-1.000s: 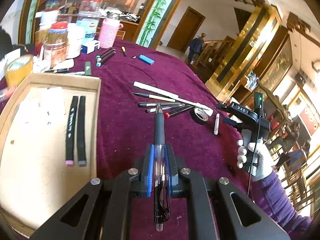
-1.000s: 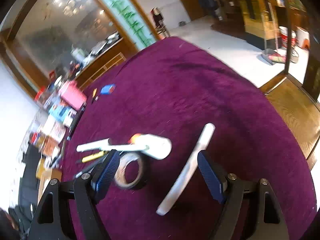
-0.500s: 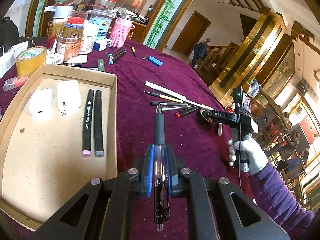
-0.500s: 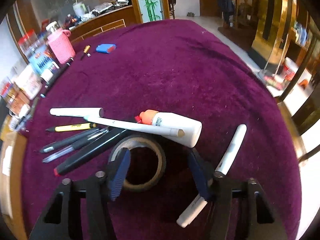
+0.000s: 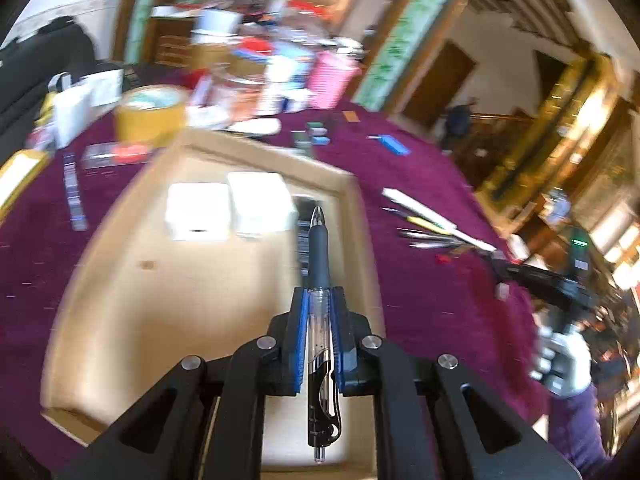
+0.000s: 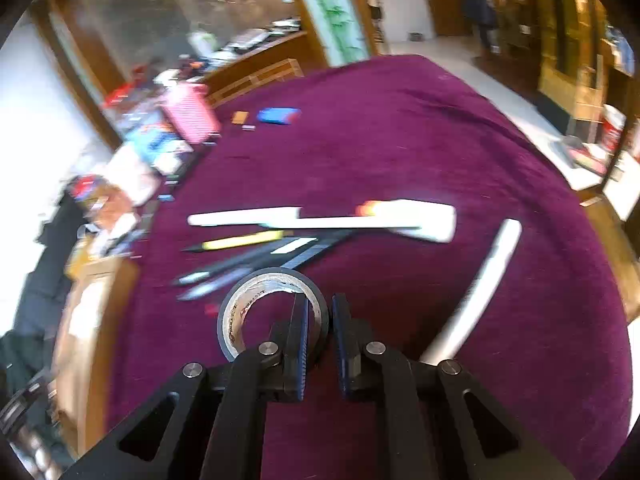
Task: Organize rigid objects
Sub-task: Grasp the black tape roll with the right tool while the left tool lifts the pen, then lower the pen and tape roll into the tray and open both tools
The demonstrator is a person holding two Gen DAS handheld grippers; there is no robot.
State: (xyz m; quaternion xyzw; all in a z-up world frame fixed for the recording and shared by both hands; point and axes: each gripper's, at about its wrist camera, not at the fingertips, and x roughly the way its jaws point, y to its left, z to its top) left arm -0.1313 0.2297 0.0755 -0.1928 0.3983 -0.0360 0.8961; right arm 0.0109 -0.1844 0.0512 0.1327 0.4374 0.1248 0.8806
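Observation:
My left gripper [image 5: 319, 300] is shut on a clear pen with a black grip [image 5: 319, 264], which points forward over the cardboard tray [image 5: 356, 240]. Two white boxes [image 5: 228, 208] and dark markers [image 5: 302, 236], partly hidden by the pen, lie in the tray. In the right wrist view my right gripper [image 6: 320, 312] has its jaws closing tight on the wall of a black tape roll [image 6: 240, 308], one finger inside the ring and one outside. The roll rests on the purple cloth. In the left wrist view the right gripper [image 5: 540, 276] is seen from the side, held by a gloved hand [image 5: 564, 364].
Beyond the tape lie a white marker [image 6: 484, 292], a white bottle with an orange cap [image 6: 420, 220], a long white stick [image 6: 244, 216], a yellow pen [image 6: 240, 242] and dark pens [image 6: 240, 268]. A pink cup [image 6: 192, 116], a blue lighter [image 6: 278, 115] and jars crowd the far side.
The left gripper has carried the pen leftward from the cloth to above the tray. The right gripper has shifted over the tape roll and its jaws have gone from wide open to closed on the wall.

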